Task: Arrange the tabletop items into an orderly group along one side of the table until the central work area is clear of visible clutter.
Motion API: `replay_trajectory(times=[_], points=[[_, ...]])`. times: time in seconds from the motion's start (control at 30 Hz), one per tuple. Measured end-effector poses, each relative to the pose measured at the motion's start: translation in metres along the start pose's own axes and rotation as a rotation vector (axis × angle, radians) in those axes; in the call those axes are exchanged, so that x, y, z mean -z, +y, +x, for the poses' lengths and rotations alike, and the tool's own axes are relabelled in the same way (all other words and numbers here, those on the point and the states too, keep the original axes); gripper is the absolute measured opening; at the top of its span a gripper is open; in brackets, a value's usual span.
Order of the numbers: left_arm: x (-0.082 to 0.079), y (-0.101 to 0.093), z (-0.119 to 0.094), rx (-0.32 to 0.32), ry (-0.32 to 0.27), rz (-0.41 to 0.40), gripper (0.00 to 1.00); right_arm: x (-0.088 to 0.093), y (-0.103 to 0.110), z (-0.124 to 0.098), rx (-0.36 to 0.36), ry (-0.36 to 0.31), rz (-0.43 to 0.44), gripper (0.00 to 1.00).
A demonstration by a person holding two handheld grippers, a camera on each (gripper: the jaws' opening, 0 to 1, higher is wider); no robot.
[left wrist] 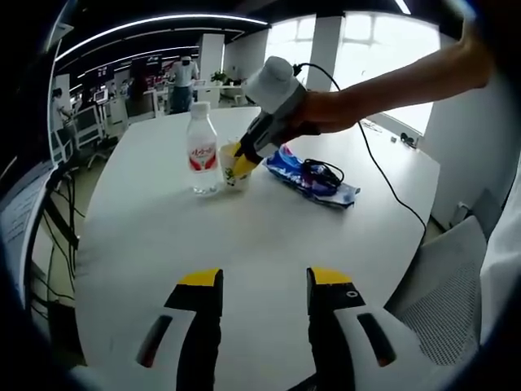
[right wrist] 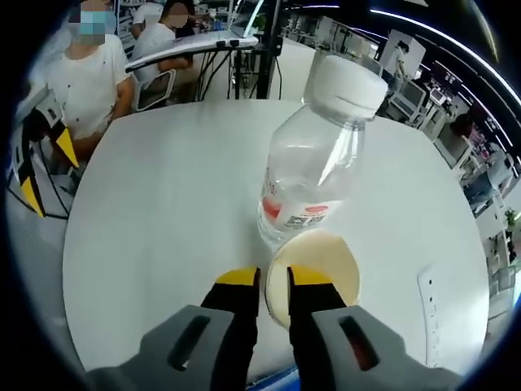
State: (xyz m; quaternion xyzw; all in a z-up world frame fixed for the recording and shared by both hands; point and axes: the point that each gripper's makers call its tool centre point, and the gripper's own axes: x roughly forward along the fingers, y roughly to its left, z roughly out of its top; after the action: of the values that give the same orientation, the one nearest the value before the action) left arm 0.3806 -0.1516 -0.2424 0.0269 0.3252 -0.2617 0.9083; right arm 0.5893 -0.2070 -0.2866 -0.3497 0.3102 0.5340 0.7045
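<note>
Right gripper (right wrist: pixel 273 281) pinches cup (right wrist: pixel 313 273) rim beside bottle (right wrist: pixel 313 175).

The right gripper (right wrist: pixel 273 277) reached down over a white table (right wrist: pixel 163 212), its yellow-tipped jaws closed on the near rim of a cup (right wrist: pixel 321 269). A clear bottle (right wrist: pixel 313 167) with a white cap stood touching the cup's far side. The left gripper (right wrist: pixel 41 163) showed at the table's left edge, jaws apart, beside a seated person (right wrist: pixel 85 77).
</note>
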Motion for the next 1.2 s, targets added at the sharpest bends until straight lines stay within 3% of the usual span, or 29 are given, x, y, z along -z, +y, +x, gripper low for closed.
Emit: replay_trajectory(times=[0.6, 0.87, 1.2], points=[[-0.016, -0.012, 0.0, 0.019, -0.024, 0.019, 0.42, -0.014, -0.001, -0.041, 0.011, -0.065, 0.006, 0.17], [-0.02, -0.019, 0.0, 0.034, -0.029, 0.021, 0.44, -0.012, 0.003, -0.066, -0.012, -0.133, 0.083, 0.21], [-0.022, -0.021, -0.001, 0.044, -0.036, 0.026, 0.44, -0.001, 0.002, -0.09, 0.014, -0.179, 0.177, 0.22]])
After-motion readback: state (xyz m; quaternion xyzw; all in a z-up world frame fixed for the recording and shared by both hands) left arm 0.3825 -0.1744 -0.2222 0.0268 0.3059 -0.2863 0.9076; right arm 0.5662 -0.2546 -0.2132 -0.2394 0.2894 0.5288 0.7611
